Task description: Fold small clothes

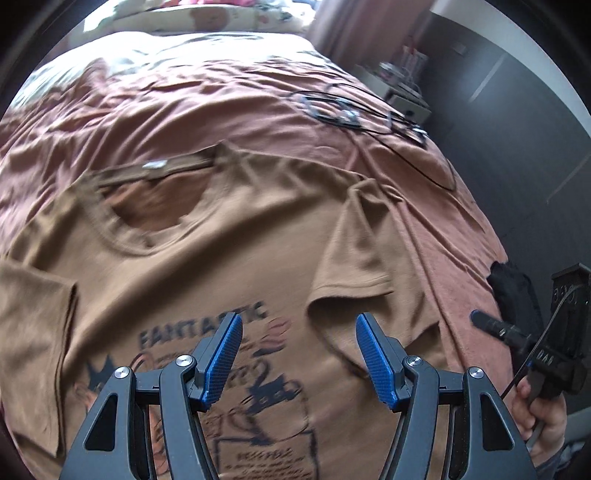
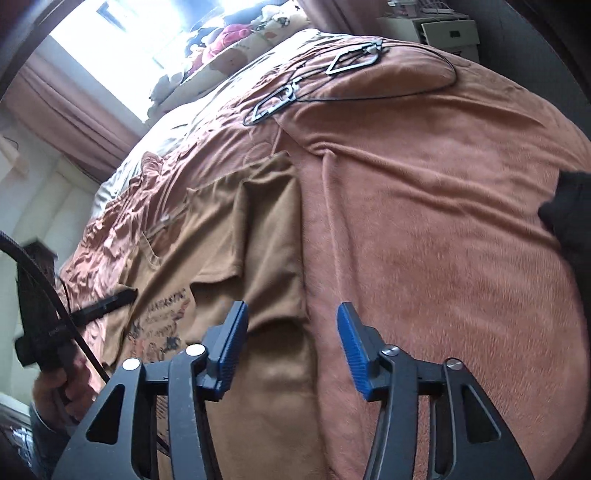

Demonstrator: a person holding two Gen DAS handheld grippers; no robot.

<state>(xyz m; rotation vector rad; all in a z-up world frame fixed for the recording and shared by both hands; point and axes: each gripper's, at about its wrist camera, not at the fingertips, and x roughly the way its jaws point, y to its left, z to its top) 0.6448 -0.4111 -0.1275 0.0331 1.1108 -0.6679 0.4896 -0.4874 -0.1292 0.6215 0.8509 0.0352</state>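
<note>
A brown T-shirt (image 1: 229,229) with a dark "FANTASTIC" print lies front up and spread on the bed; its right sleeve (image 1: 354,254) is folded in over the body. My left gripper (image 1: 299,325) is open and empty, just above the print. My right gripper (image 2: 291,317) is open and empty over the shirt's right side edge (image 2: 273,236). The right gripper also shows at the right of the left wrist view (image 1: 517,332), and the left gripper at the left of the right wrist view (image 2: 92,306).
The bed has a pink-brown blanket (image 2: 424,221). Black cables and metal clips (image 1: 340,110) lie on its far part. A dark cloth item (image 2: 572,214) sits at the right edge. Pillows and soft toys (image 2: 236,33) are at the head. A cabinet (image 2: 443,33) stands beyond.
</note>
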